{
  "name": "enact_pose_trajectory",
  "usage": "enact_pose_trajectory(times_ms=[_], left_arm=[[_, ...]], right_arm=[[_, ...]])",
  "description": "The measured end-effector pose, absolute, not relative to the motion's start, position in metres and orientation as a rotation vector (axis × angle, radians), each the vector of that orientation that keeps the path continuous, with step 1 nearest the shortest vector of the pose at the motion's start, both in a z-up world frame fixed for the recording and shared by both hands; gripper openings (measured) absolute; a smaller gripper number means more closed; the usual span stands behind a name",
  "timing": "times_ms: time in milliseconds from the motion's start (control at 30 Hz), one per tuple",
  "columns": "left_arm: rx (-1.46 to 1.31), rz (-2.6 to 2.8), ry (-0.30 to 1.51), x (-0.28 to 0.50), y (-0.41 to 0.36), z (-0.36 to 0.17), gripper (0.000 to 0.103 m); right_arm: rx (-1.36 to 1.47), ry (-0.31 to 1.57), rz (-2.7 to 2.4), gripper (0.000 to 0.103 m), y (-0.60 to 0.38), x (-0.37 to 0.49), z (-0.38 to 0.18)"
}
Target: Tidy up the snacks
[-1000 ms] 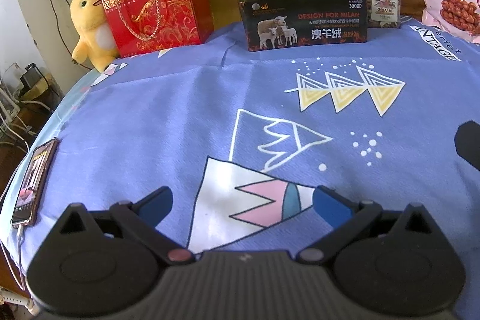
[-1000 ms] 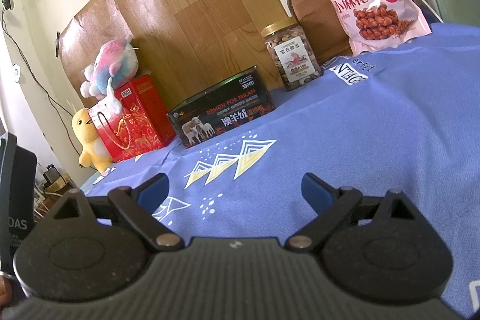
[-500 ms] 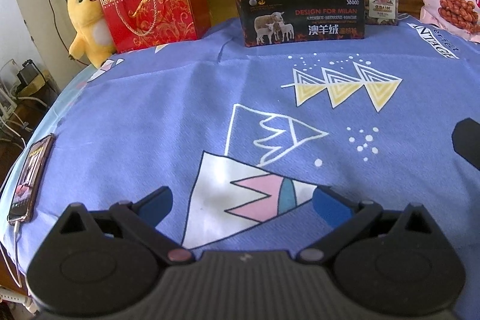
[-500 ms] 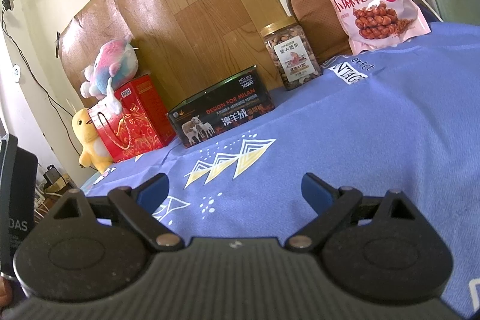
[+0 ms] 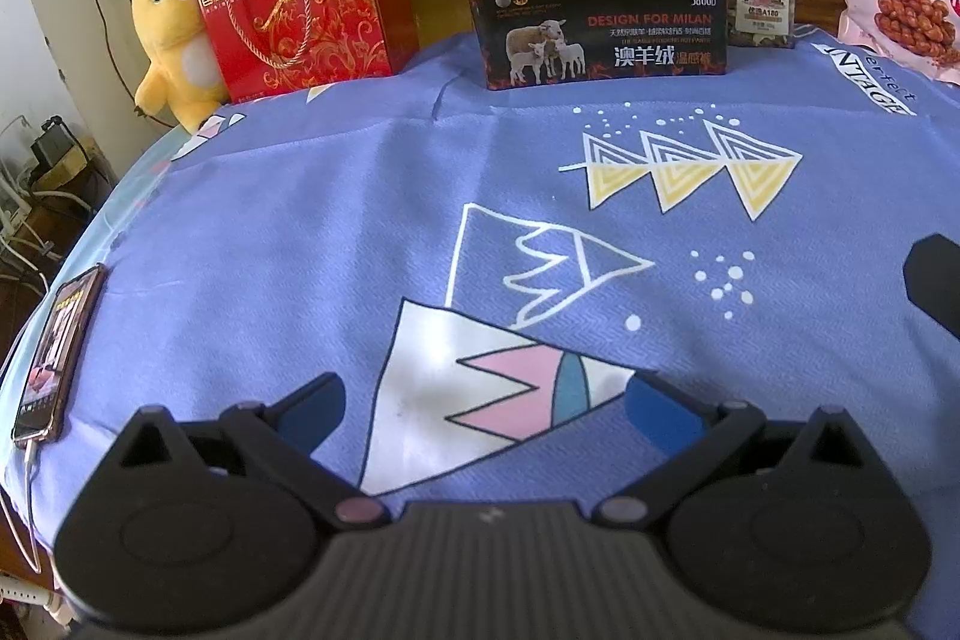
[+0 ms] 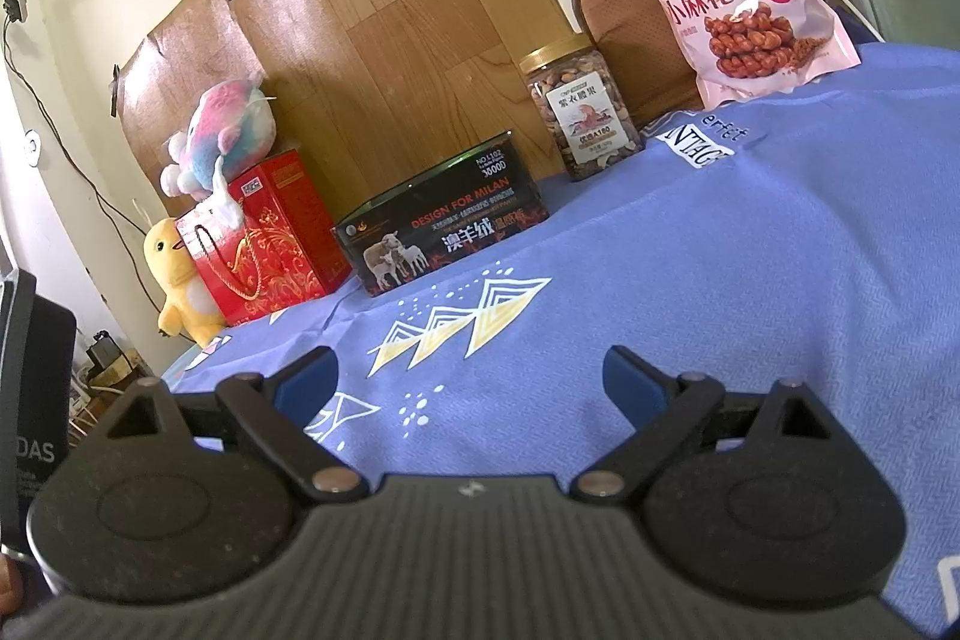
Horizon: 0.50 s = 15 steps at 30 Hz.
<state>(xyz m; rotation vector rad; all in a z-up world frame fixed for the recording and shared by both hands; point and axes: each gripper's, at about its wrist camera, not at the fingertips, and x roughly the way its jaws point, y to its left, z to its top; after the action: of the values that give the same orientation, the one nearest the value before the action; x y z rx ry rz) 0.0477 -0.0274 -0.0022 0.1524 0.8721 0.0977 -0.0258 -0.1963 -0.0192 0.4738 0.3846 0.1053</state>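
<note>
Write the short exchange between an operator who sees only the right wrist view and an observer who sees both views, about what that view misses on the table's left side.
Operator: Does anything lie further left than my view shows?
Observer: Yes. A phone lies flat at the left edge of the blue cloth, with its screen lit.
Operator: Is the left gripper holding anything?
Observer: No. It is open and empty, above the pink and white mountain print on the cloth.
</note>
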Motion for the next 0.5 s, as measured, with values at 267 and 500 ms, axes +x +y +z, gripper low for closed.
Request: enact_pose_trajectory(times_ms=[267,500], left_arm=[[0.152,0.097,0.872,0.0478,-0.0275,-0.002,0.103],[0.139,0.078,0.888,0.0496,-0.0277,-0.0028,0.103]], right_arm=[[0.475,0.385,0.105,0.097,-0.1963,-0.0263,-0.0194],[0.475,0.382,0.104,0.097,-0.1968,-0.0268,-0.0198]])
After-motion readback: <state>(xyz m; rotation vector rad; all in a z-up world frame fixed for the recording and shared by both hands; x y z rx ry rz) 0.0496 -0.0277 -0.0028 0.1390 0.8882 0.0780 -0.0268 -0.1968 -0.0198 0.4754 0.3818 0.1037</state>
